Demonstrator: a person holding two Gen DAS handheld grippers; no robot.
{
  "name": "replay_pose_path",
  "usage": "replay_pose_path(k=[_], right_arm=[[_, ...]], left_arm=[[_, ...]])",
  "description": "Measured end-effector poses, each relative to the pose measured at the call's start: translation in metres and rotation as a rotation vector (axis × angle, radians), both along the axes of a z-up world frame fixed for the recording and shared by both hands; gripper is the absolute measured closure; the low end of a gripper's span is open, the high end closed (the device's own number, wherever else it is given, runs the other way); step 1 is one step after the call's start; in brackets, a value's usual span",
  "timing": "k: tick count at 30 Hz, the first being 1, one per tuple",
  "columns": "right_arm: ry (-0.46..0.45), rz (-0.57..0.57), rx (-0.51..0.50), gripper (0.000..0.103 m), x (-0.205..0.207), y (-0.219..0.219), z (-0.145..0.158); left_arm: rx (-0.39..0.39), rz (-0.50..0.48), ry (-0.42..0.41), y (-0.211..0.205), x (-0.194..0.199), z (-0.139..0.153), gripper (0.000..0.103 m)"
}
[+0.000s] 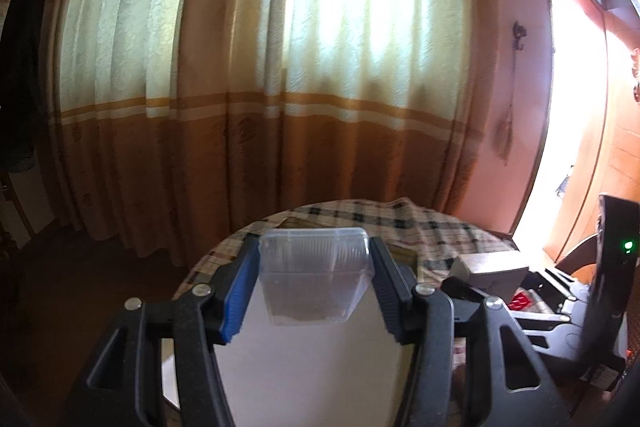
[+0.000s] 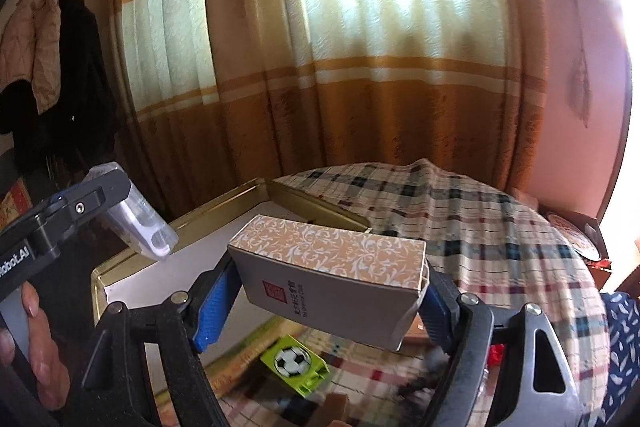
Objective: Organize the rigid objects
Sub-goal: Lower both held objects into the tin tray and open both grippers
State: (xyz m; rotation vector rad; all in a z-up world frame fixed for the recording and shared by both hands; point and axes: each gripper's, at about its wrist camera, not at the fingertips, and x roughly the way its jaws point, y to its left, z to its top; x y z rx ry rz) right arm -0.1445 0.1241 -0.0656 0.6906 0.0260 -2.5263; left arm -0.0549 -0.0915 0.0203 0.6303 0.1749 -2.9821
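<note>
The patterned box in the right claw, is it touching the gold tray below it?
Apart. The right wrist view shows the patterned box clamped in the right claw and lifted, with the white inside of the gold tray visible beneath its lower edge.

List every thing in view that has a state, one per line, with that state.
Left tool: shut on clear plastic container, raised over the tray.
Clear plastic container: gripped, tilted, off the table.
Right tool: shut on patterned cardboard box.
Patterned cardboard box: gripped, closed, lifted above the table.
Gold-rimmed tray: open, lying on the table.
Green soccer-ball box: lying on the tablecloth, untouched.
Curtain: drawn shut.
</note>
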Motion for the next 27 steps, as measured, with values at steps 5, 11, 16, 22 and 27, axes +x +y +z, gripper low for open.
replay_pose_path(k=[5, 11, 16, 22, 27], right_arm=[[-0.020, 0.035, 0.041, 0.022, -0.013, -0.025, -0.003], [-0.061, 0.082, 0.126, 0.022, -0.027, -0.058, -0.014], [-0.091, 0.103, 0.164, 0.022, -0.036, -0.072, -0.023], [-0.107, 0.112, 0.193, 0.022, -0.040, -0.084, -0.031], [-0.101, 0.100, 0.214, 0.008, -0.043, -0.088, -0.033]], left_arm=[[0.013, 0.023, -0.081, -0.019, -0.027, -0.011, 0.048], [-0.008, 0.020, -0.172, -0.022, -0.050, -0.021, 0.048], [-0.021, 0.021, -0.220, -0.027, -0.065, -0.025, 0.048], [-0.022, 0.023, -0.255, -0.032, -0.074, -0.030, 0.047], [-0.025, 0.060, -0.220, -0.036, -0.070, -0.024, 0.023]])
